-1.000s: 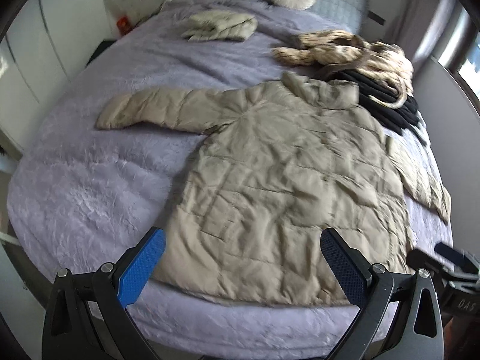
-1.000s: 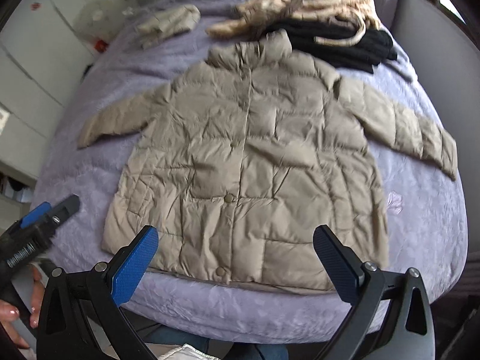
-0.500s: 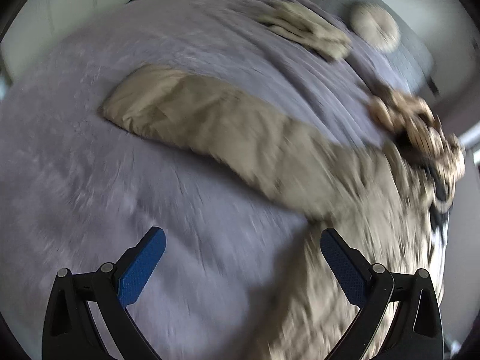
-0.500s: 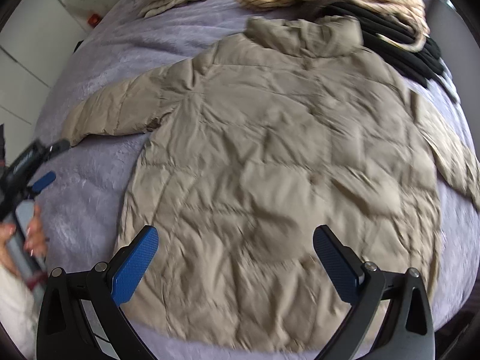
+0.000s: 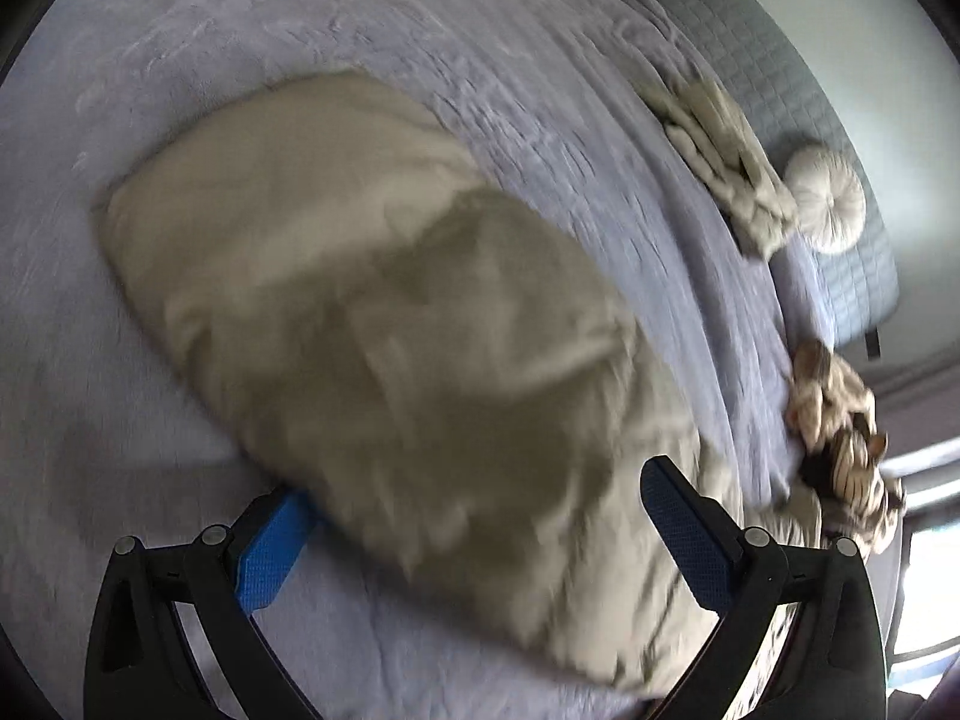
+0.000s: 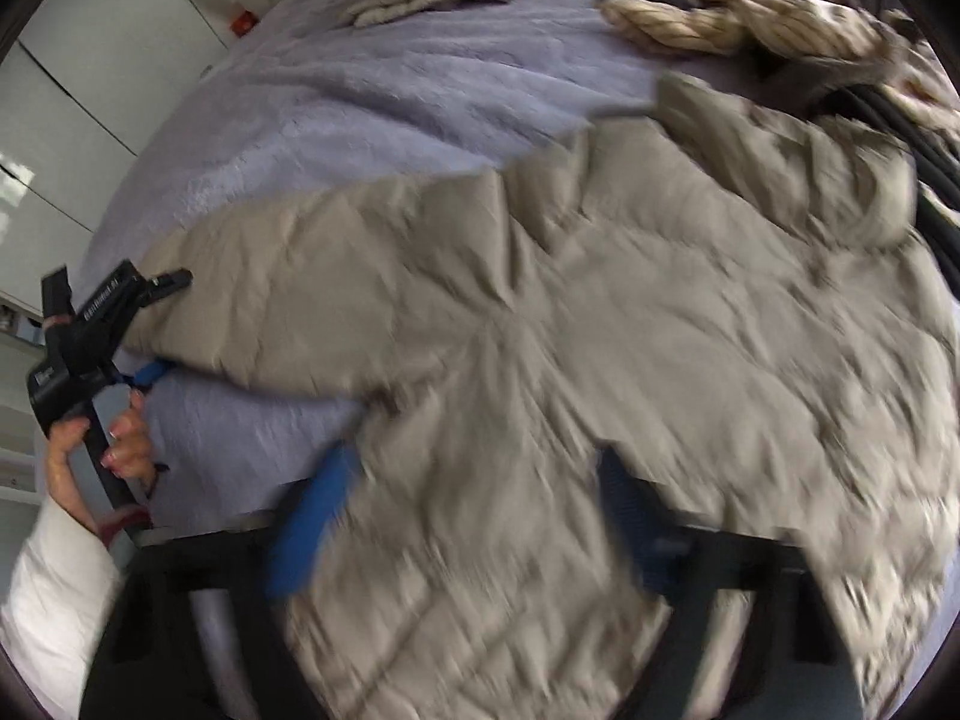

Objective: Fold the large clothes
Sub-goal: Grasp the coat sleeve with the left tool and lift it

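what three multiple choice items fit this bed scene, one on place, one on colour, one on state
1. Where is the round cushion?
A. on the coat
B. by the grey headboard
C. on the floor

2. What colour is the bed cover?
A. green
B. red
C. lilac

3. How are the jaws of the left hand-held gripper?
A. wide apart, with the coat sleeve between them
B. shut and empty
C. shut on the cushion

Answers:
1. B, it lies at the bed's head end, against the quilted board.
2. C, the cover is pale purple throughout.
3. A, the blue pads stand on either side of the beige sleeve.
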Demonstrator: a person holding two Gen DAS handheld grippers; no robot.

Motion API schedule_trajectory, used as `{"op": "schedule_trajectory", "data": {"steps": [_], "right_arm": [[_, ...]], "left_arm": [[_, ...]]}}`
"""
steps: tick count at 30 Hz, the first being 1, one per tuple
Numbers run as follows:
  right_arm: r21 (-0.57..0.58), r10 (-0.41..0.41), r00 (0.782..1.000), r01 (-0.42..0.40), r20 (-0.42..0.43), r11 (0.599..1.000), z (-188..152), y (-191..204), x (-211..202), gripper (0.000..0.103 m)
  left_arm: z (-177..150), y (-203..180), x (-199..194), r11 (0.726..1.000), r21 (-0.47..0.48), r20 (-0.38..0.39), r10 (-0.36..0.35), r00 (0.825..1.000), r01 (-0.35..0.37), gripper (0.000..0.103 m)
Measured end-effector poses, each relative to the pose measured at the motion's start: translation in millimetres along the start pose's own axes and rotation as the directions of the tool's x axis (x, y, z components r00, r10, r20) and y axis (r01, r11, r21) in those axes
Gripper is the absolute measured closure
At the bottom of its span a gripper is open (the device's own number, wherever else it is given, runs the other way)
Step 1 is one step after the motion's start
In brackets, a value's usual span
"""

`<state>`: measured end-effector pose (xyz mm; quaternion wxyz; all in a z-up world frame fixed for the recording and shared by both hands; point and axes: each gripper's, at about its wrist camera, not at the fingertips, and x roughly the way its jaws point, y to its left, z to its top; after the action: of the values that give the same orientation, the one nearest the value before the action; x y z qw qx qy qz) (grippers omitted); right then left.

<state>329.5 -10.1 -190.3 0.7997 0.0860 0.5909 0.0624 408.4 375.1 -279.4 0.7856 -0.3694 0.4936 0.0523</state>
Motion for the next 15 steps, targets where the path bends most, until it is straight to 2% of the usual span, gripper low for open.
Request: {"op": "schedule_trajectory", "data": {"steps": [1, 2, 3, 4, 5, 6, 8, 12, 15], "right_arm": [[0.009, 0.036, 0.999, -0.036, -0.006, 0.999, 8, 1, 8, 0.077], [0.019, 0.067, 0.998, -0.067, -0.011, 0.998, 14, 2, 16, 0.09], [0.029, 0.086, 0.996, -0.085, -0.006, 0.996, 21, 3, 24, 0.09], [0.026, 0.081, 0.997, -0.082, 0.005, 0.996, 26, 5, 29, 0.091], [0.014, 0.073, 0.997, -0.074, 0.012, 0.997, 29, 9, 33, 0.091], [0.002, 0.072, 0.997, -0.072, 0.017, 0.997, 31, 13, 39, 0.091], [-0.013, 0.086, 0.996, -0.086, 0.01, 0.996, 35, 19, 54, 0.091], [-0.004, 0.076, 0.996, -0.077, -0.043, 0.997, 33, 22, 90, 0.091], [0.022, 0.07, 0.996, -0.069, -0.057, 0.997, 34, 17, 106, 0.091]], "left_arm": [[4, 0, 2, 1.0, -0.001, 0.008, 0.017, 1.0, -0.017, 0.018], [8, 0, 4, 0.999, 0.006, 0.01, 0.037, 0.999, -0.037, 0.041], [10, 1, 5, 0.999, 0.012, 0.012, 0.046, 0.999, -0.047, 0.057], [14, 4, 5, 0.999, 0.017, 0.013, 0.039, 0.999, -0.039, 0.079], [17, 8, 5, 1.0, 0.014, 0.008, 0.004, 1.0, -0.004, 0.093], [20, 12, 3, 1.0, 0.006, 0.007, -0.027, 1.0, 0.027, 0.094], [24, 14, -4, 0.999, 0.024, 0.023, -0.034, 0.999, 0.033, 0.095], [26, -12, -25, 0.99, 0.133, 0.069, -0.056, 0.996, 0.046, 0.095], [19, -41, -49, 0.966, 0.238, 0.09, -0.129, 0.988, 0.104, 0.096]]}}
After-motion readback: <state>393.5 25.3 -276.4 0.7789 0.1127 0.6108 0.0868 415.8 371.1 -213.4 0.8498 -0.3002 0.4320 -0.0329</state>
